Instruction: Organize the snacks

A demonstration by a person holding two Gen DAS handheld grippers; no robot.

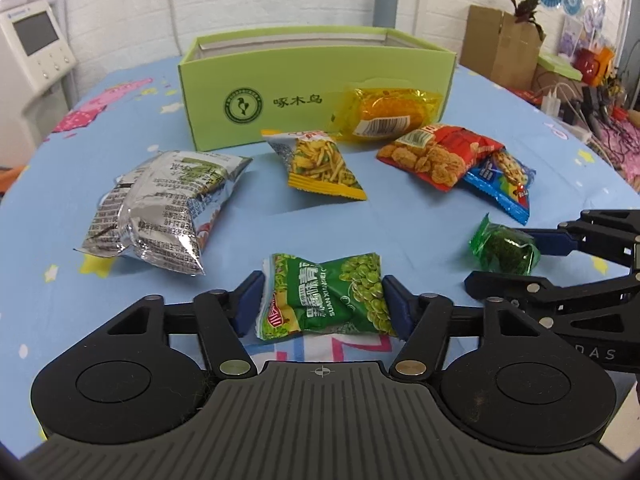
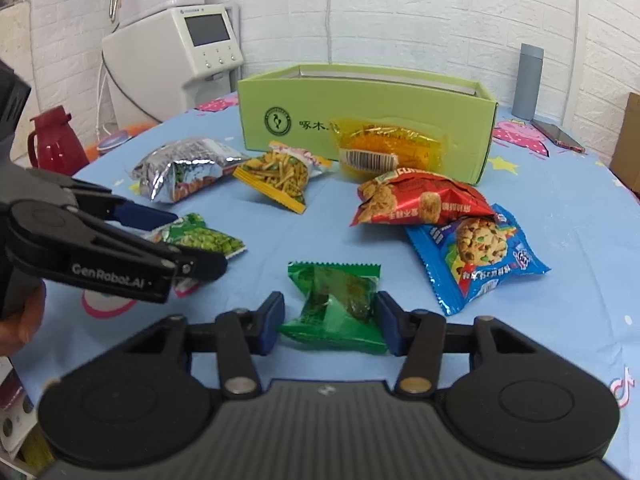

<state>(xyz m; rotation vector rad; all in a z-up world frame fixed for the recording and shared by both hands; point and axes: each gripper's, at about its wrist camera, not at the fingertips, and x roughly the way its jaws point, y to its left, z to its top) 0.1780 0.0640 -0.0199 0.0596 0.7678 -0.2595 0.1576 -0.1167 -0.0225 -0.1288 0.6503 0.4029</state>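
A: Judging by the table, the sorting has barely begun. The light green open-topped cardboard box [image 1: 316, 92] shows nothing inside from these angles, though its floor is hidden.

B: Agreed. Both grippers are at a packet. The left gripper [image 1: 322, 306] has its blue pads pinching a crinkled green plastic bag of green peas [image 1: 326, 300], which buckles in the middle; it lies on the blue patterned tablecloth [image 1: 400, 216].

A: And the right gripper [image 2: 330, 322]?

B: Its jaws are drawn in on a small dark green transparent sachet [image 2: 336, 304]. The right pad touches it; on the left side contact is hard to confirm, but it reads as a grip. That sachet is also down on the cloth.

A: So neither packet is lifted. What remains?

B: Nearly everything. A silver foil bag [image 1: 160, 204], a yellow-edged packet of fried sticks [image 1: 320, 164], a red bag of fried bites [image 1: 436, 156], a blue cookie packet [image 2: 480, 256] under it, and a clear yellow wrapped cake [image 1: 384, 114] leaning on the box front. All lie outside the box.
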